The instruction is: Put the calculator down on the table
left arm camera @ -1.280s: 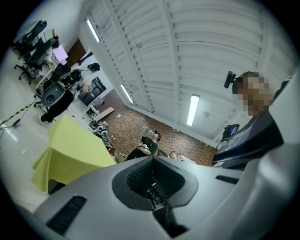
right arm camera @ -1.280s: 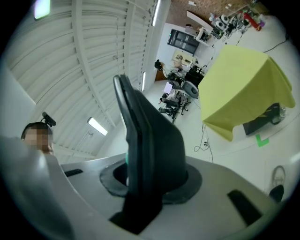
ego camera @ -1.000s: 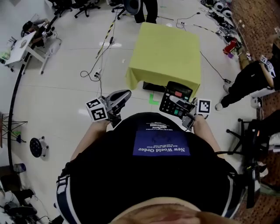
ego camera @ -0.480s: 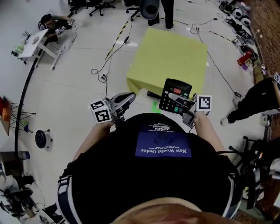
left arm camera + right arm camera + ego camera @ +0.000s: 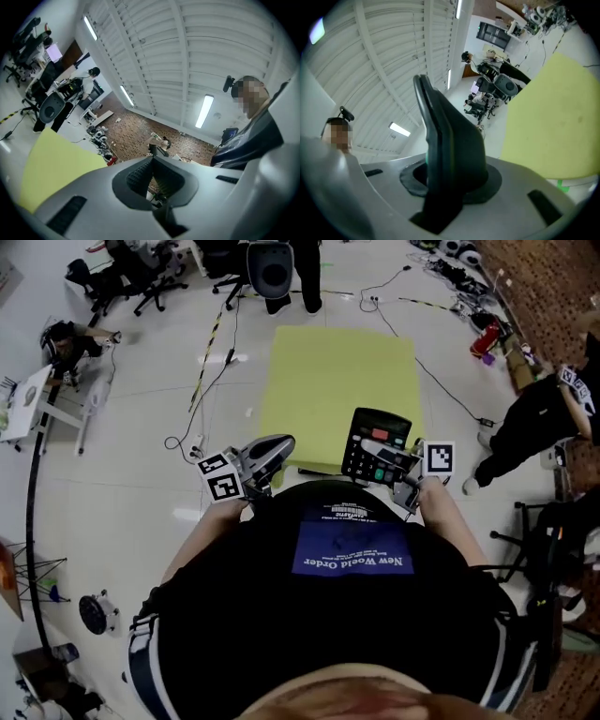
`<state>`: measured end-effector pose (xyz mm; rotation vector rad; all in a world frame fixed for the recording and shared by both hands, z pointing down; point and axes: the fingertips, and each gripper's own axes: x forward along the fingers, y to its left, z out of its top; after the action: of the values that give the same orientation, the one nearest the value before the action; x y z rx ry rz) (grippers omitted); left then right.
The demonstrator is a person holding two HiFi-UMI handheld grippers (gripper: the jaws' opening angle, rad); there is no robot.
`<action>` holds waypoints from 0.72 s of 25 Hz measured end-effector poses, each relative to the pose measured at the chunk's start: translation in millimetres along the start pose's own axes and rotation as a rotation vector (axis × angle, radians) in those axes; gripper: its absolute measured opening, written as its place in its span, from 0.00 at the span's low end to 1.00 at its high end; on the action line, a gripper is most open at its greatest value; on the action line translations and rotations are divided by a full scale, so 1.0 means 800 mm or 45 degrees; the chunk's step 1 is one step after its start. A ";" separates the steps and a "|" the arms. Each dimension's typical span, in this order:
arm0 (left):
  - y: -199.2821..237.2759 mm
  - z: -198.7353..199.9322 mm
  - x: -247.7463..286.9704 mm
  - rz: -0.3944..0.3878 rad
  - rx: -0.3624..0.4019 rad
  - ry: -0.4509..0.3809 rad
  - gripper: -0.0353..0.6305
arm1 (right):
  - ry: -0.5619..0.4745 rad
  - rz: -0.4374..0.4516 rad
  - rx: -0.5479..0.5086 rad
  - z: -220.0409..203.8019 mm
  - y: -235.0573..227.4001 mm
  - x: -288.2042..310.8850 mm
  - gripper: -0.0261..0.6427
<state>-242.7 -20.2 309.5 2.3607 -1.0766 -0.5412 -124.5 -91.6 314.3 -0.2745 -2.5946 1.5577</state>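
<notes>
A black calculator with a red and several green keys is held up in front of the person's body, and my right gripper is shut on it. In the right gripper view the calculator stands edge-on between the jaws. My left gripper is shut with nothing in it, its pads meeting at the tip. The yellow-covered table lies just ahead of both grippers, its near edge under the calculator. It shows at the left in the left gripper view and at the right in the right gripper view.
A person in black stands to the table's right. Office chairs and a round black chair back stand beyond it. Cables trail on the white floor at left, near a white desk.
The person has walked towards the yellow table, which now lies right under the gripper tips. Both grippers keep their pose, the calculator still in the right one.
</notes>
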 end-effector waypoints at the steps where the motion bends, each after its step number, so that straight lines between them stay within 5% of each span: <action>1: 0.014 0.014 0.000 -0.024 0.015 0.019 0.06 | -0.029 -0.011 -0.003 0.010 0.000 0.009 0.20; 9: 0.083 0.057 0.062 -0.115 0.048 0.097 0.06 | -0.059 -0.088 0.014 0.069 -0.033 0.020 0.20; 18: 0.081 0.052 0.098 -0.013 0.039 0.041 0.06 | -0.001 -0.054 -0.055 0.136 -0.045 -0.027 0.20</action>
<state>-254.9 -129.1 301.5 2.3945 -1.0661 -0.4922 -127.0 -206.7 295.0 -0.2211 -2.6196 1.4905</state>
